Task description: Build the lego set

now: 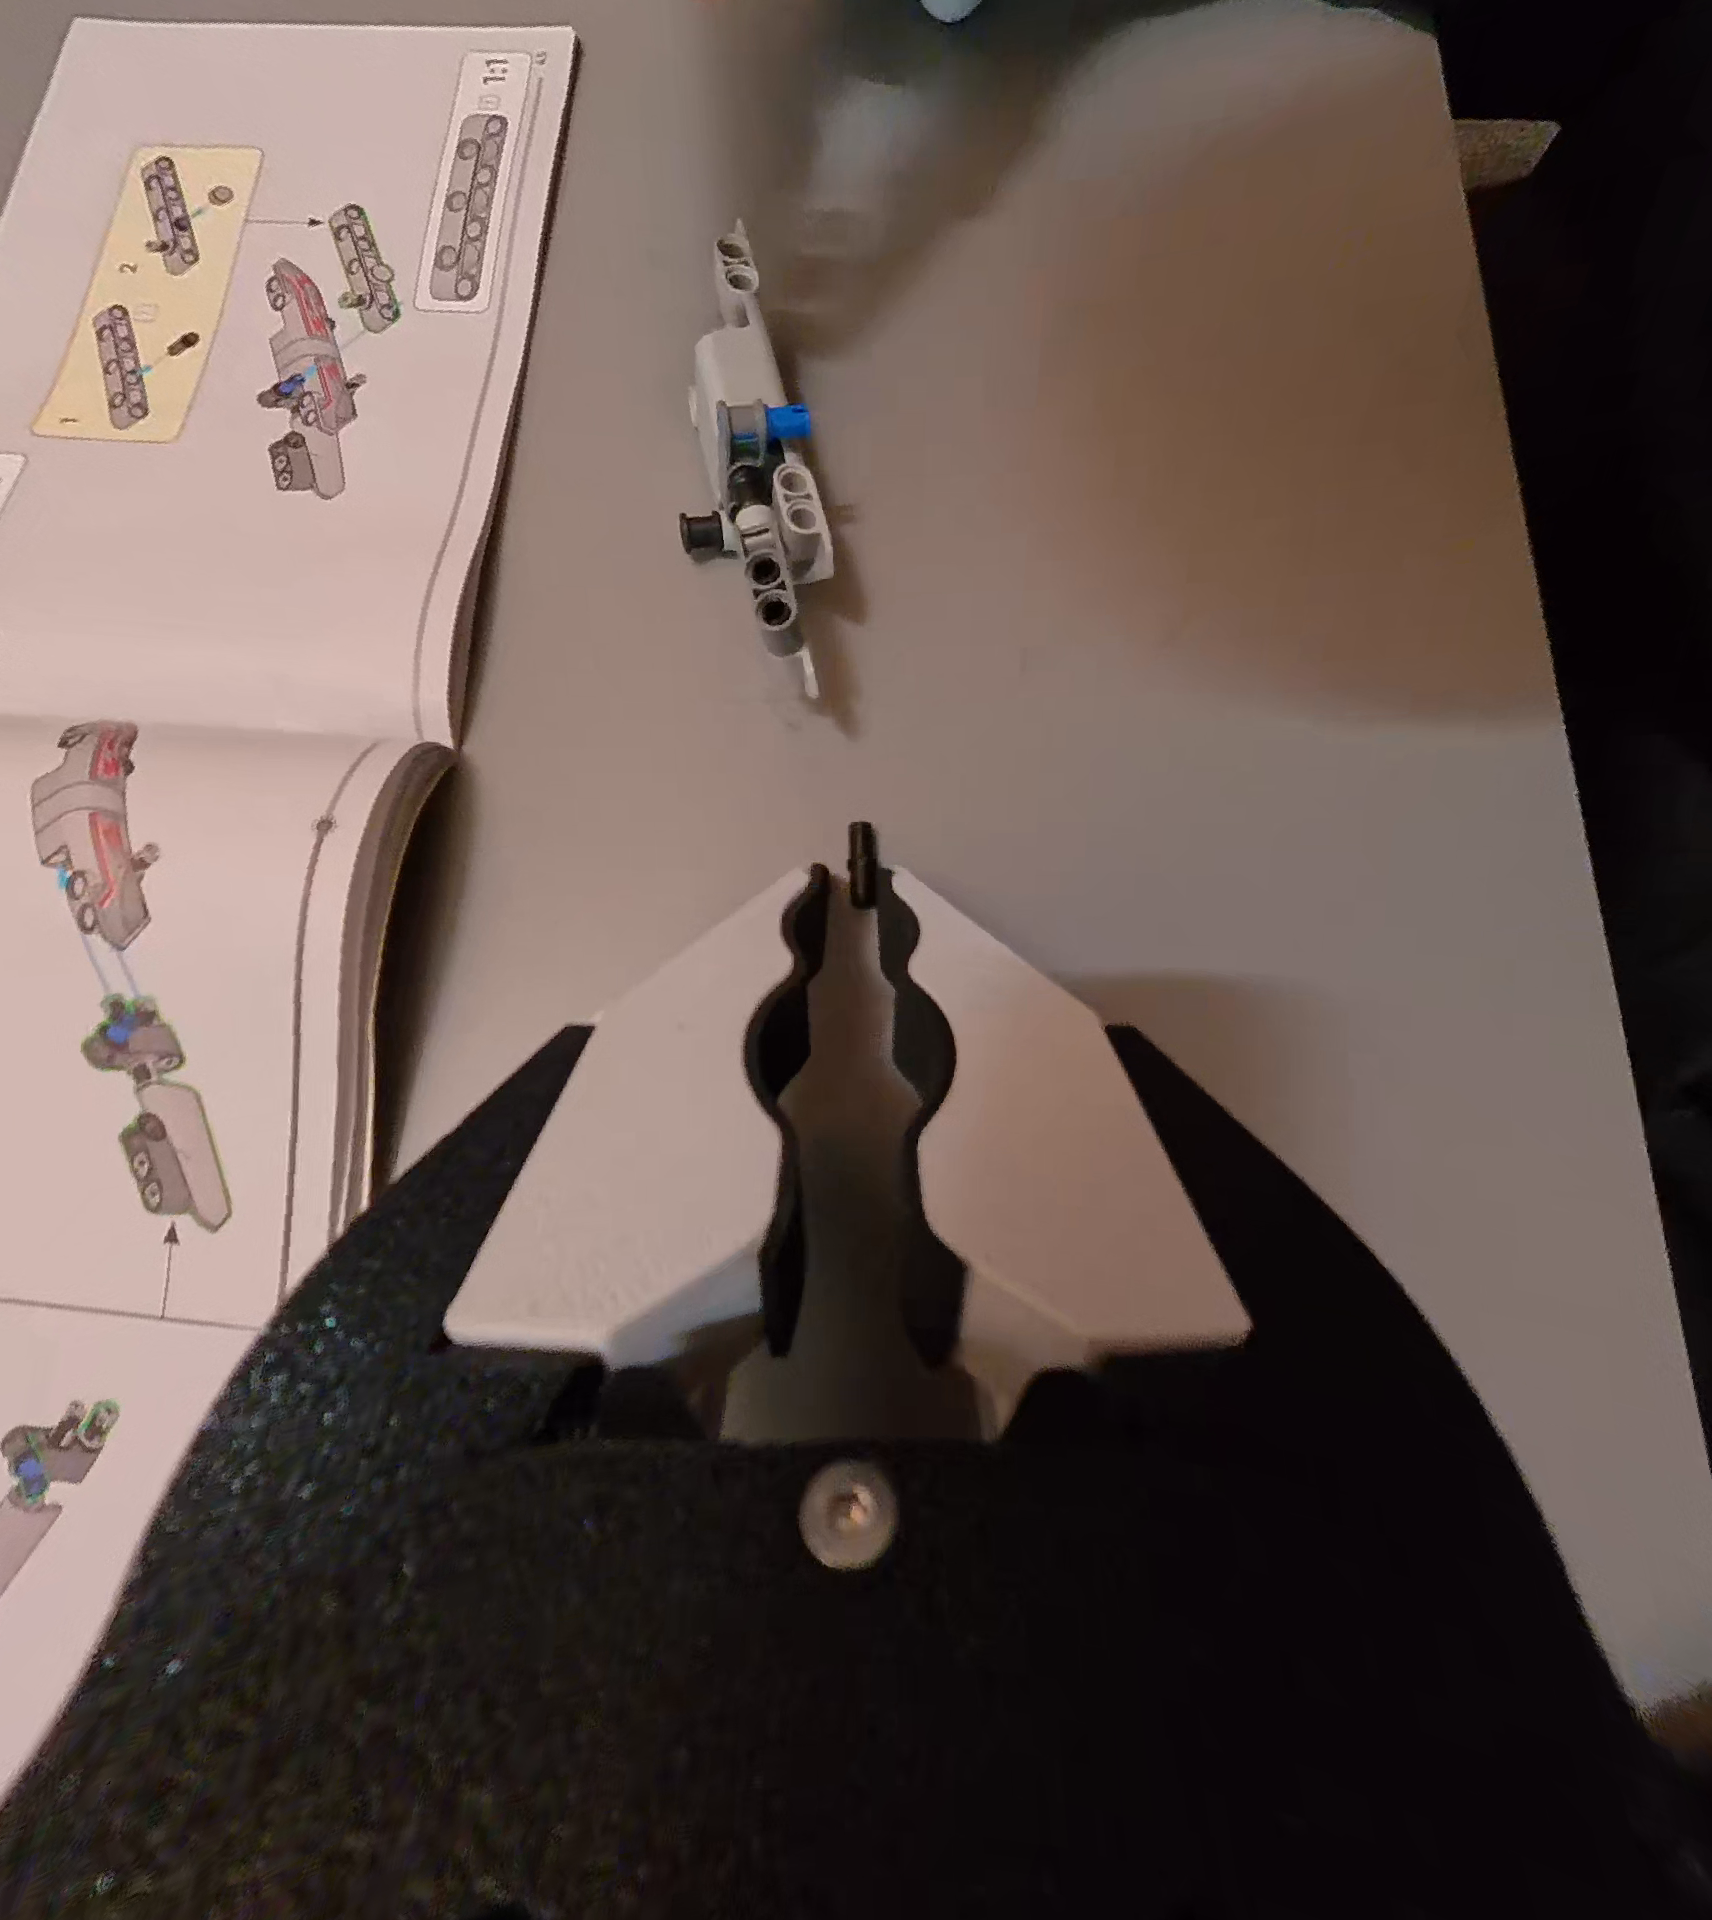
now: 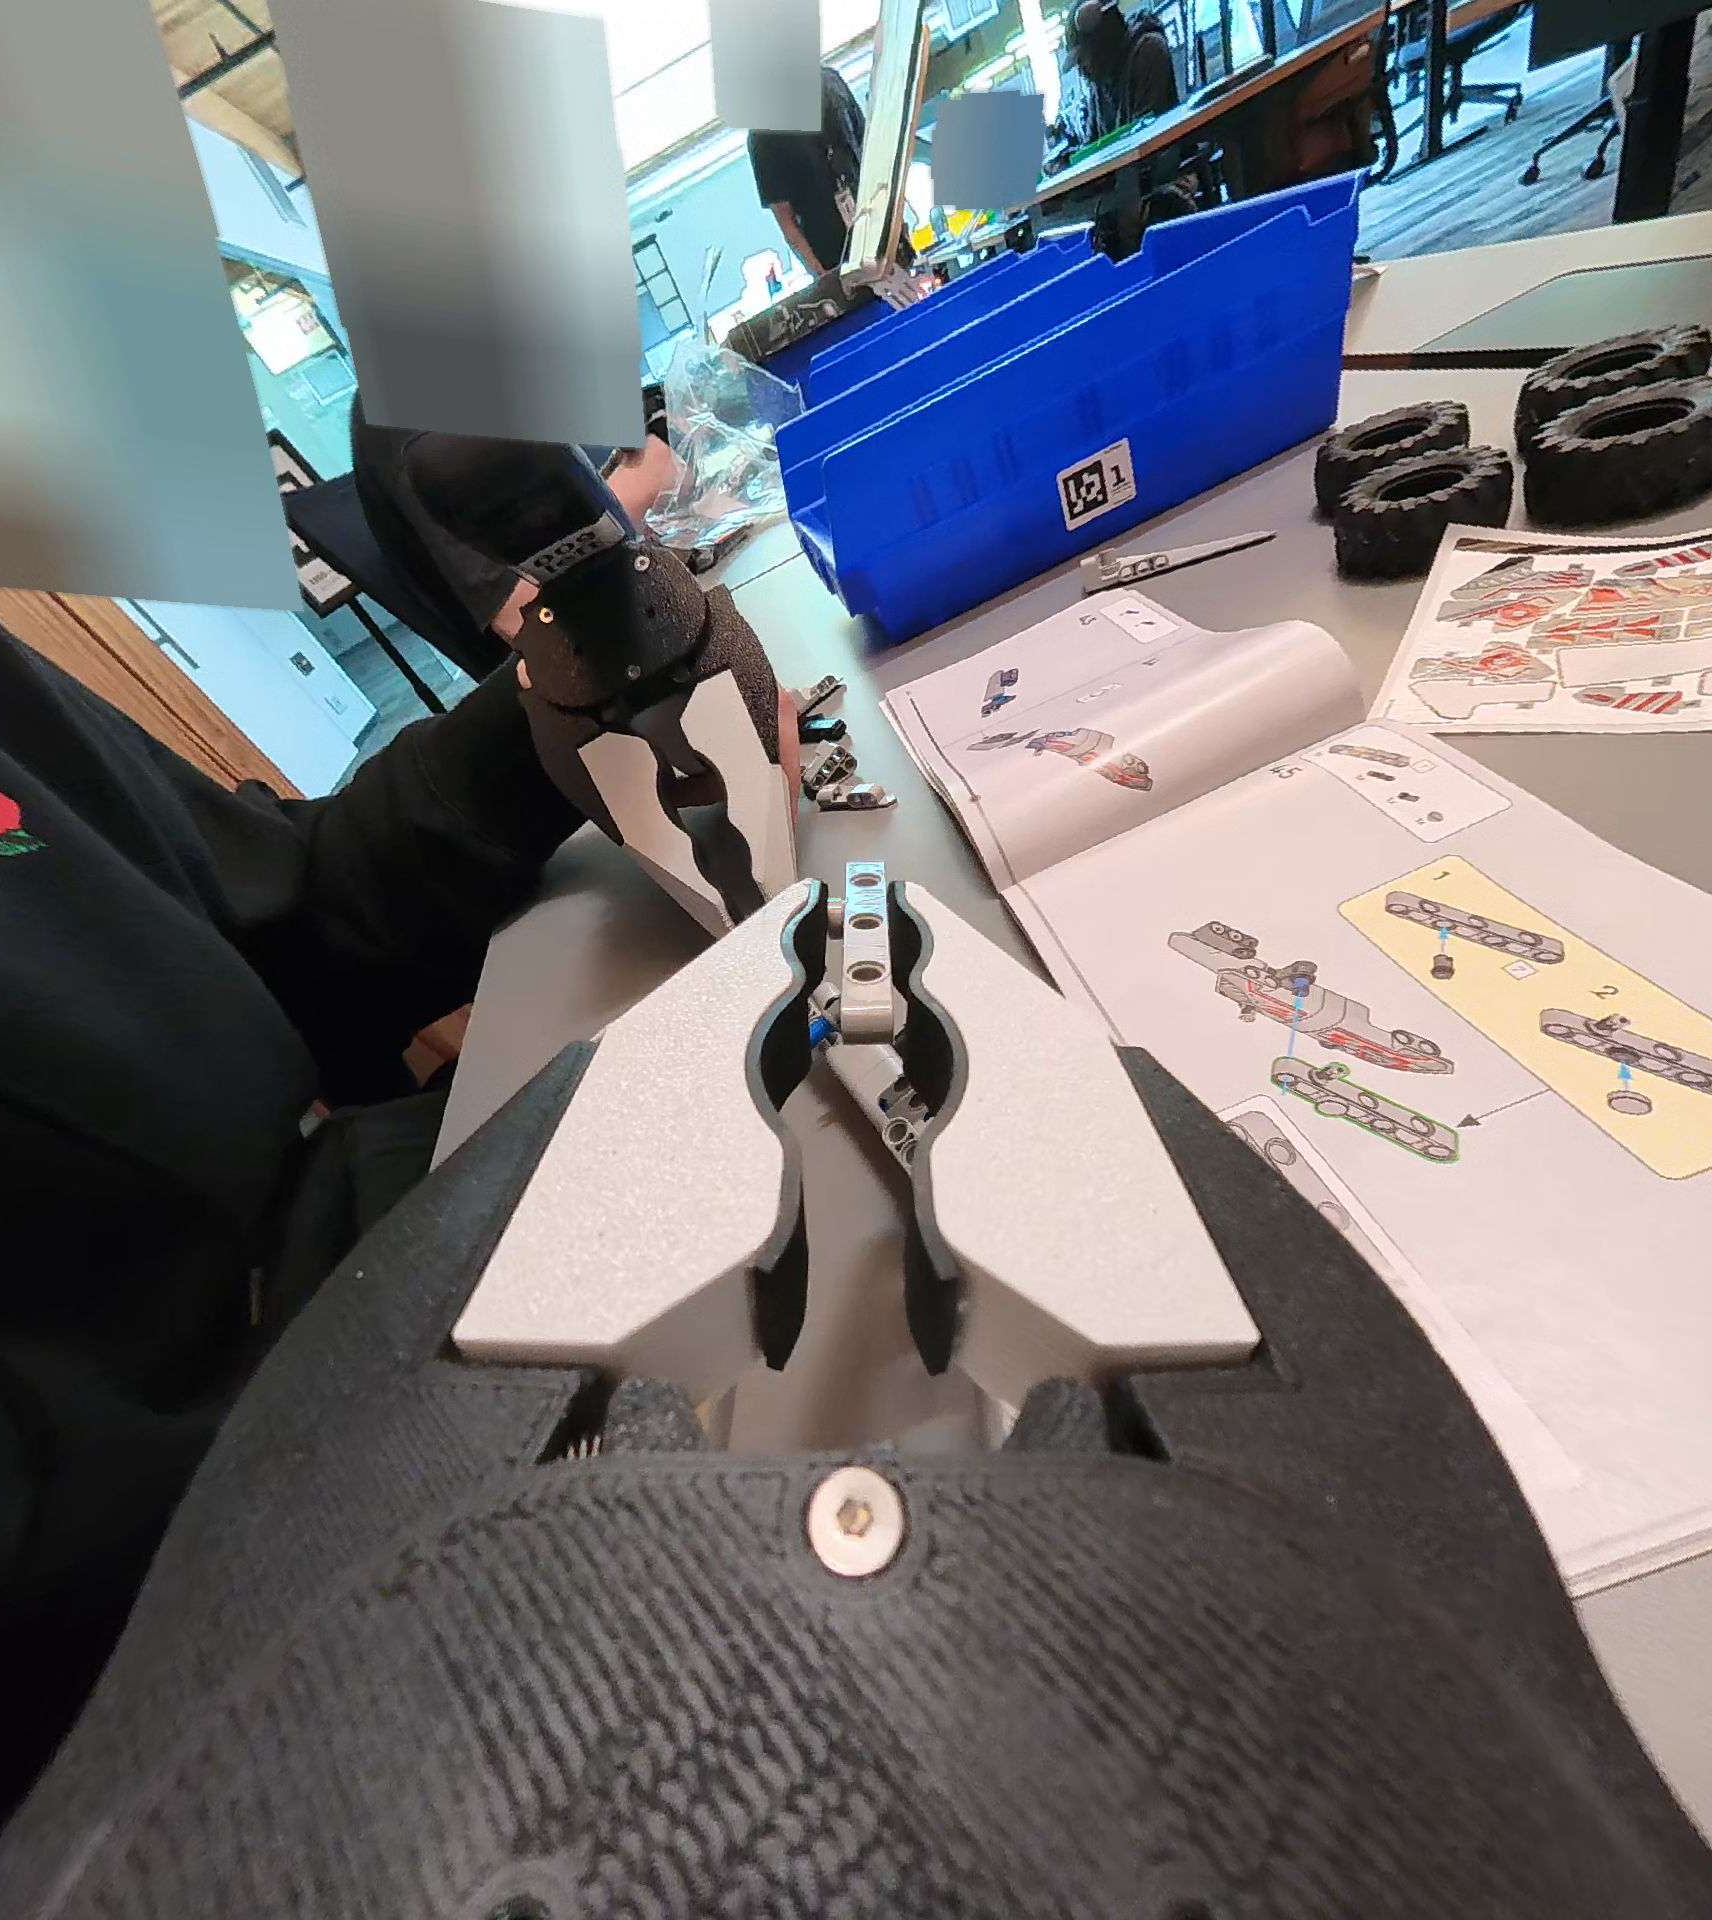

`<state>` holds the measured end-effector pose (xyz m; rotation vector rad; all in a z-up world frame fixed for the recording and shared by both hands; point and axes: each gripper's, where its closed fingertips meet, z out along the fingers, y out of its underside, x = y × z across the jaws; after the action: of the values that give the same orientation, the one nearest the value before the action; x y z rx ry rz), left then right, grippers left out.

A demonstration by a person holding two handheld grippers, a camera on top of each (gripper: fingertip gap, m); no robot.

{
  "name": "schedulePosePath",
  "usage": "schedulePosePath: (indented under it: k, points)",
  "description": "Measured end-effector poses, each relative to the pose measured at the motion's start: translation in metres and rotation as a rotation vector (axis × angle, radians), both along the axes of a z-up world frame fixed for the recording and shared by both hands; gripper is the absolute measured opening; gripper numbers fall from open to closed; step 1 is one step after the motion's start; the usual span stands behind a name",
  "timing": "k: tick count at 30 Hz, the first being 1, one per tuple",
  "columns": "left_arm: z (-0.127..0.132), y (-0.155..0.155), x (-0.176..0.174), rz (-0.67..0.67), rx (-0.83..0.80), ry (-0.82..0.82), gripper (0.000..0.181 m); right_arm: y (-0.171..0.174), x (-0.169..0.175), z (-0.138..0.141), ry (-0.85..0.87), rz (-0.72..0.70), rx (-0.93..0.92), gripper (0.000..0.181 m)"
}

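- Reading the left wrist view from its left side: the open instruction booklet (image 1: 208, 623) lies flat on the grey table (image 1: 1195, 727), thin paper that would slide or crease if nudged
- Right of the booklet, far from the camera, a small grey sub-assembly (image 1: 764, 457) with a blue pin and black pins rests on the table; it looks light and rigid, yet its pinned joints could pop apart if squeezed across them, so the solid grey shell is the safer place to hold
- Nearer, the left gripper (image 1: 850, 881) is clenched on a tiny black pin (image 1: 861, 864), pinched at its lower half with the upper end poking clear of the tips; so small and smooth a part could twist or shoot out under an uneven pinch
- In the right wrist view, the right gripper (image 2: 857, 904) grasps a grey holed beam (image 2: 866, 961) across its narrow sides; stiff, light plastic, its holes left facing out for a pin
- Far right sit a blue bin (image 2: 1070, 416), black rubber tyres (image 2: 1527, 436) and a sticker sheet (image 2: 1610, 623); the tyres look soft and grippy
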<state>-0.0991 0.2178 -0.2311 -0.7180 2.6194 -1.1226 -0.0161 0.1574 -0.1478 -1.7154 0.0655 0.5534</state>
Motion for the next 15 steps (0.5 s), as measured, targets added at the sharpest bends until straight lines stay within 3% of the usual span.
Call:
schedulePosePath:
  k: [1, 8, 15]
  points:
    - [0.0, 0.0, 0.0, 0.001, -0.002, -0.001, 0.006, 0.0, 0.0, 0.0, 0.0, 0.0, -0.001, 0.01]
    - [0.003, 0.004, 0.007, 0.038, -0.023, -0.035, 0.002, 0.0, 0.0, 0.001, -0.001, -0.001, -0.001, 0.009]
    - [0.032, 0.008, 0.016, 0.069, -0.08, -0.204, 0.002, 0.0, -0.003, -0.001, -0.012, 0.007, -0.009, 0.009]
